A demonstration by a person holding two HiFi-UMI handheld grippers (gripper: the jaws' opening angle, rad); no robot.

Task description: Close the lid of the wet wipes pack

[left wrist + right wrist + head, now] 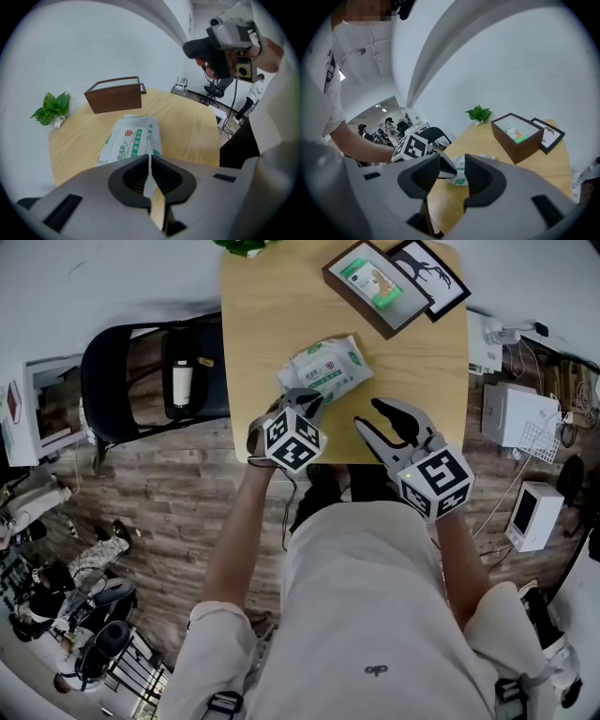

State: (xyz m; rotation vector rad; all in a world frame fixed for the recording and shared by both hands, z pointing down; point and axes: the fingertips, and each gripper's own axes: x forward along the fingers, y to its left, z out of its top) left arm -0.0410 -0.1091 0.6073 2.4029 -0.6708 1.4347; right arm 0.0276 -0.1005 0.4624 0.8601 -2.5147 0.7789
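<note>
The white and green wet wipes pack point(326, 371) lies on the wooden table point(253, 324); in the left gripper view the wet wipes pack point(133, 140) has its top flap looking flat. My left gripper point(302, 397) is shut and empty, its tips just over the pack's near edge. In its own view the left gripper point(149, 159) has its jaws closed together in front of the pack. My right gripper point(370, 414) stands open to the right of the pack, above the table's near edge. Between the jaws of the right gripper point(452, 171) nothing is held; the pack point(461, 172) shows beyond them.
A brown box point(375, 287) holding a small green-printed packet stands at the table's far right, with a black picture frame point(429, 276) beside it. A green plant point(50, 108) sits at the far edge. A black chair point(141, 381) stands left of the table.
</note>
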